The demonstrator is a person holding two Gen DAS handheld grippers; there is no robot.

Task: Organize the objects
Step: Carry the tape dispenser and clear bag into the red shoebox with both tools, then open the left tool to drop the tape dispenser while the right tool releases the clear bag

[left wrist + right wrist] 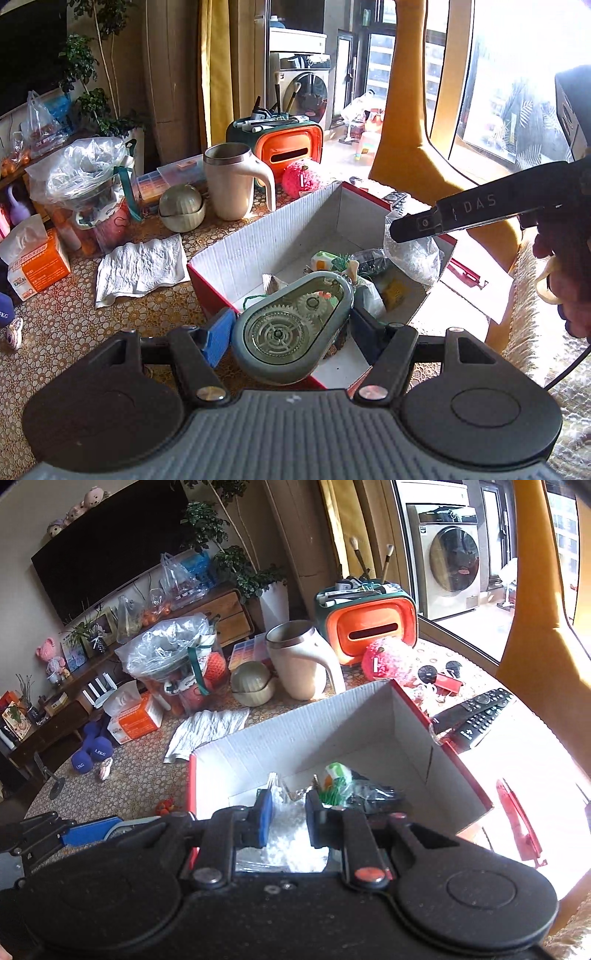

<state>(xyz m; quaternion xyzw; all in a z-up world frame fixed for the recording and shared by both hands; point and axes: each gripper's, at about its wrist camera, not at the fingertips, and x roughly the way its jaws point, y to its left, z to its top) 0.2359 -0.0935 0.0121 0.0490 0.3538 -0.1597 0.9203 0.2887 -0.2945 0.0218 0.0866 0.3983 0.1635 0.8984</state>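
Left wrist view puts the gear gadget (295, 325) right where I want it: a teardrop-shaped grey case with a clear window over its cogs, clamped across its middle in my left gripper (291, 332), whose jaws stand fairly wide because the case fills them. It hangs over the near edge of the box (236, 254), just above the clutter already inside. I judge it rigid and smooth-sided, probably with some weight, and the clear window likely to scratch or crack if dropped, so the hold belongs on the grey rim, as it is now, not on the window.

My right gripper (288, 819) is nearly shut, pinching a clear plastic bag (291, 845) of white bits. That one looks light and floppy; it will sag and could slip, so a pinch of the film near its top is best. It too hangs over the box, to the right of the gadget.

Inside the box lie a small green-and-white toy (325, 260) and other wrapped bits I cannot make out. Beyond it on the patterned table (74, 325) stand a cream mug (232, 184), an orange organiser (291, 147) and a crumpled cloth (140, 266); two remotes (476, 712) lie beside the box in the right wrist view.
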